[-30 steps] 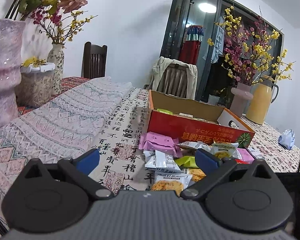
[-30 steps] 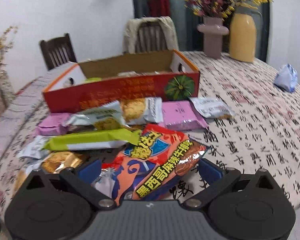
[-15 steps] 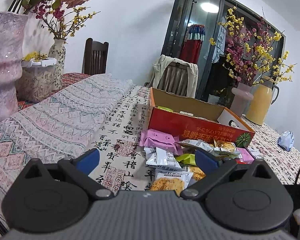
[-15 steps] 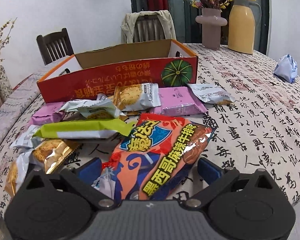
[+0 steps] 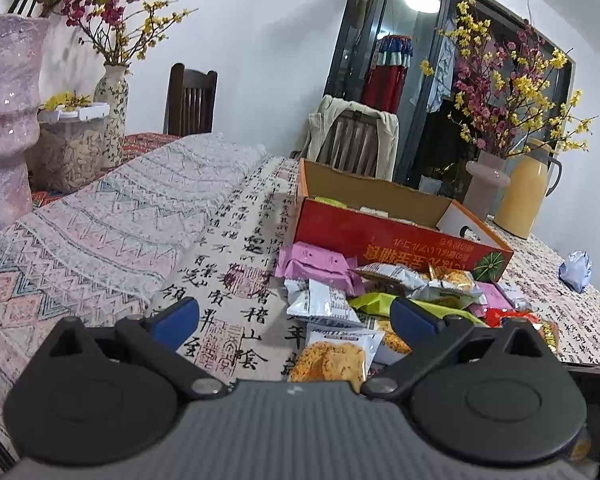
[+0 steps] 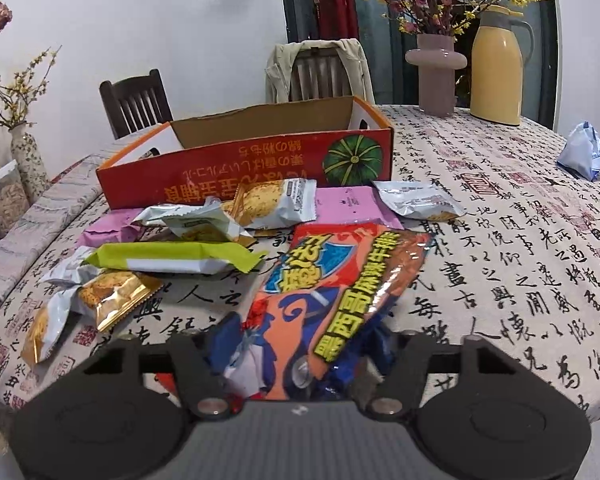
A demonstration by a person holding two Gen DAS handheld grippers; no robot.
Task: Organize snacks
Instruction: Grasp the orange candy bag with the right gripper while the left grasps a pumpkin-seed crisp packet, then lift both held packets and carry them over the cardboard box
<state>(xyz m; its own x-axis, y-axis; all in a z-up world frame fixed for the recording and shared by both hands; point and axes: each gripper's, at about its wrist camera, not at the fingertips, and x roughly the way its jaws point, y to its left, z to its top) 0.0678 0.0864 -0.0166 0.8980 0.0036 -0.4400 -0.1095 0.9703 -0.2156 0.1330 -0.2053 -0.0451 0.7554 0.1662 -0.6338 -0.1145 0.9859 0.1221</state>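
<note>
A red-and-orange snack bag [image 6: 340, 276] lies on the calligraphy tablecloth, its near end crumpled between the blue pads of my right gripper [image 6: 302, 340], whose jaws are closing on it. Behind it lie a green packet [image 6: 172, 260], a gold biscuit packet [image 6: 112, 300], silver packets [image 6: 416, 200] and a pink packet [image 6: 348, 204]. The open red cardboard box [image 6: 244, 172] stands just beyond the pile. In the left wrist view, my left gripper [image 5: 296, 316] hangs open and holds nothing, short of the same pile, with a biscuit packet [image 5: 332, 356] close below it and the box [image 5: 380, 236] further off.
A yellow thermos jug [image 6: 496, 68] and a pink vase [image 6: 436, 72] stand at the far right of the table. A blue-white pouch [image 6: 582, 152] lies to the right. A patterned folded cloth [image 5: 100, 232] and a large purple vase [image 5: 4, 120] fill the left side. Chairs stand behind the table.
The right gripper's jaws have come in from wide apart onto the near end of the red snack bag, which now bunches up between them. The left gripper has stayed put.
</note>
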